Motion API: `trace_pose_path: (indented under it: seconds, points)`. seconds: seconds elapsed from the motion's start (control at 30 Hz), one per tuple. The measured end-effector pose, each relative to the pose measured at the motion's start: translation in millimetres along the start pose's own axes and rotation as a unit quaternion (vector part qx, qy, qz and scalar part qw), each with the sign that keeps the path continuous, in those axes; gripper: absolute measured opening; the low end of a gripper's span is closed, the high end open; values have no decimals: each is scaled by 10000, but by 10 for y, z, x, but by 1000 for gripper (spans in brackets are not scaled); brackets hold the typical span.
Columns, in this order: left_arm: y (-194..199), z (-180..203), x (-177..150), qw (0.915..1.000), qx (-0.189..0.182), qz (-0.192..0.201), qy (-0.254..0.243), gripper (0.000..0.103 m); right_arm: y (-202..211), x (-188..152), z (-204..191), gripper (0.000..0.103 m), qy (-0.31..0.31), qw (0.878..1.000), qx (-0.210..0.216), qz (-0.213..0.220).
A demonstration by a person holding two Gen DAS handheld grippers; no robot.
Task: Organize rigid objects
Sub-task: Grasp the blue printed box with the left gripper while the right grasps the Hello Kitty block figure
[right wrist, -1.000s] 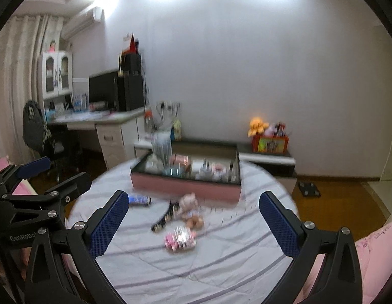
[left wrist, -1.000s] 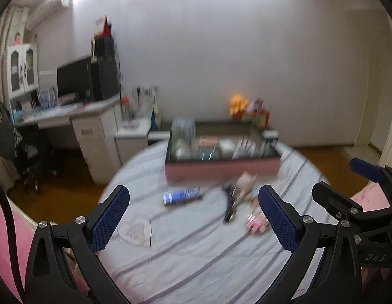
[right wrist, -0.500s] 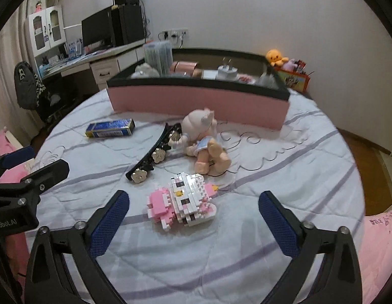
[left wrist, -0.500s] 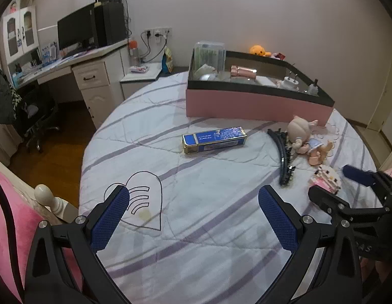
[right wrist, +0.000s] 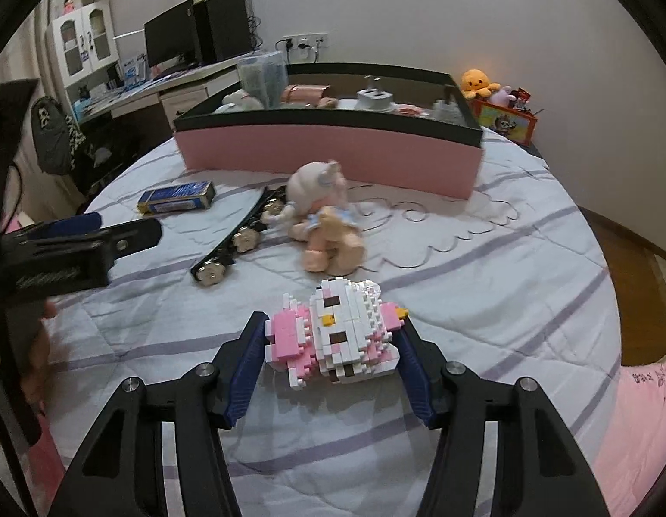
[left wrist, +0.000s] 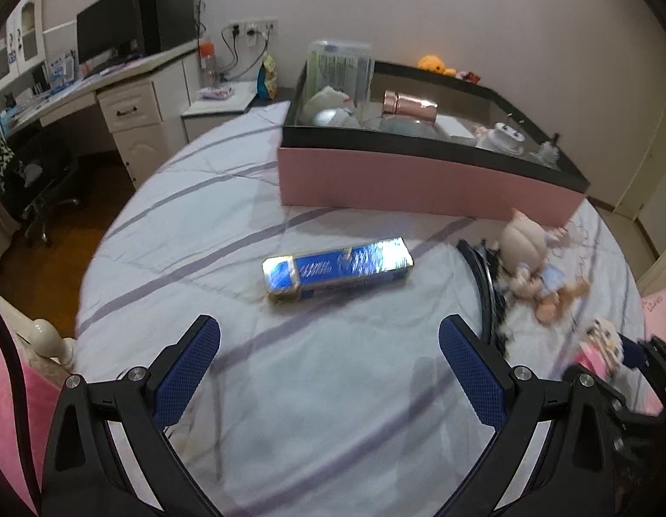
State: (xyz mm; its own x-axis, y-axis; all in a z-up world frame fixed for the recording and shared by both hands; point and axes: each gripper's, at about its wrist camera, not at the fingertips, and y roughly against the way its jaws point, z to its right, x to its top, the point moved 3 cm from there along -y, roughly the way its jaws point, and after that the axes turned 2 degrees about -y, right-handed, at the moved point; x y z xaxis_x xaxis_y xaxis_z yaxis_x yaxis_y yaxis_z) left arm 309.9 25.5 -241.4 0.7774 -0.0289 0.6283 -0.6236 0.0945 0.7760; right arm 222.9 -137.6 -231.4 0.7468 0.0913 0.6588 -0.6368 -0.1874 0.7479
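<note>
Brick-built cat figure (right wrist: 335, 336) is sitting between the right gripper (right wrist: 333, 366)'s closing jaws, pads meeting its flanks (brittle, snap-apart stuff); left gripper (left wrist: 328, 370) is hanging released.

One box (left wrist: 337, 271), two toys (right wrist: 324, 219)

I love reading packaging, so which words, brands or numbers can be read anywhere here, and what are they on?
No text here can be quoted with confidence.
Blue box: print on its top and side, too blurred to read.
Clear container in the pink tray: greenish label, too small to read.
Left tool: pale lettering on its body, smeared.
Pink cloth: dark written marks, not legible.
</note>
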Motion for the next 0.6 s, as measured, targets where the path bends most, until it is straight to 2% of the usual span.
trace_pose_path:
  seconds: [0.1, 0.3, 0.4, 0.43, 0.47, 0.6]
  points:
    - [-205, 13, 99, 9996, 24, -290, 28, 103, -15, 37, 77, 59, -64, 10000, -23, 24]
    - [-347, 9, 257, 9988, 151, -413, 233, 103, -107, 113, 163, 59, -112, 9999, 26, -2]
    - [-368, 29, 250, 9990, 269, -288, 192, 99, -145, 133, 177, 59, -109, 9999, 51, -1]
    - [-353, 41, 234, 9991, 337, -231, 140, 87, -152, 140, 180, 59, -109, 9999, 55, -1]
    - [-324, 50, 225, 9991, 372, -159, 110, 85, -155, 146, 180, 59, -110, 9999, 59, 4]
    - [-165, 70, 166, 9998, 135, 55, 113, 85, -138, 161, 196, 59, -148, 9998, 64, 68]
